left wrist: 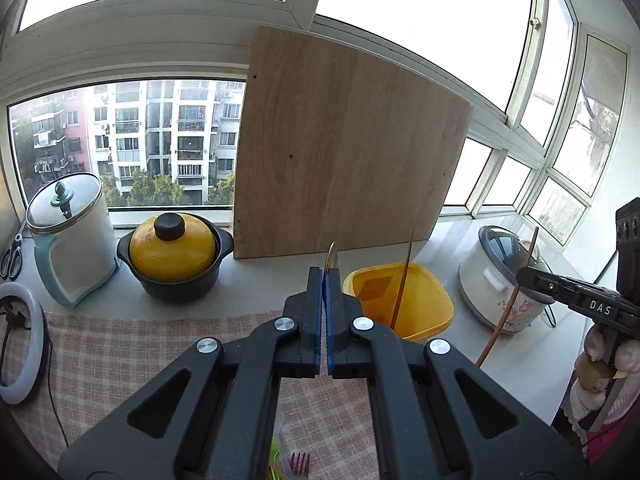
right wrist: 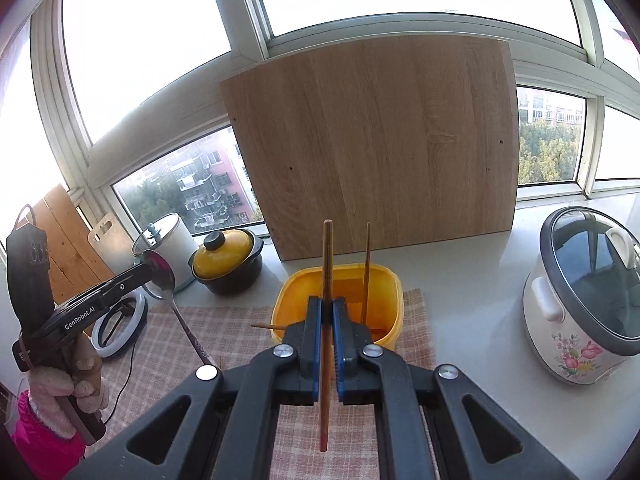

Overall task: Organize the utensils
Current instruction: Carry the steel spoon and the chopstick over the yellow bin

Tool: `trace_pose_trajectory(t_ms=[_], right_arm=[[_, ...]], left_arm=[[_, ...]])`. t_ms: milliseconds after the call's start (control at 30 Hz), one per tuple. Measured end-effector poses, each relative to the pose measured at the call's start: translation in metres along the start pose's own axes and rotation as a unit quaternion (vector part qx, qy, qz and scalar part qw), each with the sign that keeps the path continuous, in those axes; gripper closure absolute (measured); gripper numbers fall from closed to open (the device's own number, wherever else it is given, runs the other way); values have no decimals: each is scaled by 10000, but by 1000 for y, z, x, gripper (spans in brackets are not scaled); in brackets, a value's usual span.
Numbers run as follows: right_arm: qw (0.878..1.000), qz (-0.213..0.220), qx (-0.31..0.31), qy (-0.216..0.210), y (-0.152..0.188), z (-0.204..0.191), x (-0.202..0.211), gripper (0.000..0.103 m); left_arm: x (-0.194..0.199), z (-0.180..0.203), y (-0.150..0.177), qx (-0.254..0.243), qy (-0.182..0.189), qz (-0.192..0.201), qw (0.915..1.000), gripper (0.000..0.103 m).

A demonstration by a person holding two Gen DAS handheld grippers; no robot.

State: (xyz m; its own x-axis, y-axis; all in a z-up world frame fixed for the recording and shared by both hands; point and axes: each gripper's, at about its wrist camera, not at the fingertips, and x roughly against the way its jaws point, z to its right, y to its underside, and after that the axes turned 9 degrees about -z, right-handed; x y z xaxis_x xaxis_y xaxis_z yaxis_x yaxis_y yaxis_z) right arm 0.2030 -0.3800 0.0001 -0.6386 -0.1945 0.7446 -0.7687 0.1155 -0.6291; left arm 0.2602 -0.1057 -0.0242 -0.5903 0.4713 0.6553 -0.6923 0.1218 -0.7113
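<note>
Both tools are loaded for the yellow bin [right wrist: 336,304]: the right gripper [right wrist: 328,312] pinches a chopstick [right wrist: 326,280] upright just above it, beside one already inside, while the left gripper [left wrist: 324,280], left of it, clamps a spoon [right wrist: 162,276].

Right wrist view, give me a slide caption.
Right gripper clamps a chopstick above the yellow container.

A metal spoon [right wrist: 162,276] is clamped by its bowl with the handle slanting down over the checked cloth [right wrist: 168,344], one brown chopstick [right wrist: 326,320] is held nearly upright just before the yellow tub [right wrist: 396,300], and a second chopstick [right wrist: 366,272] stands leaning inside it.
</note>
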Motion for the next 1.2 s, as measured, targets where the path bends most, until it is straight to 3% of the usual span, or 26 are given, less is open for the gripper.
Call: trace_pose_trajectory(t_ms=[300, 533, 800, 1200], right_arm=[[9991, 371, -171, -108, -37, 16, 11, 100], [9966, 647, -408, -313, -58, 30, 11, 100], [9954, 744, -592, -117, -73, 44, -16, 100], [9974, 554, -472, -1, -69, 43, -48, 100]], left_arm=[[-23, 11, -43, 191, 75, 159, 9997, 103], [-51, 19, -60, 212, -119, 178, 9995, 103], [-88, 22, -56, 243, -260, -57, 9994, 103], [-101, 32, -45, 11, -352, -197, 9992, 103]])
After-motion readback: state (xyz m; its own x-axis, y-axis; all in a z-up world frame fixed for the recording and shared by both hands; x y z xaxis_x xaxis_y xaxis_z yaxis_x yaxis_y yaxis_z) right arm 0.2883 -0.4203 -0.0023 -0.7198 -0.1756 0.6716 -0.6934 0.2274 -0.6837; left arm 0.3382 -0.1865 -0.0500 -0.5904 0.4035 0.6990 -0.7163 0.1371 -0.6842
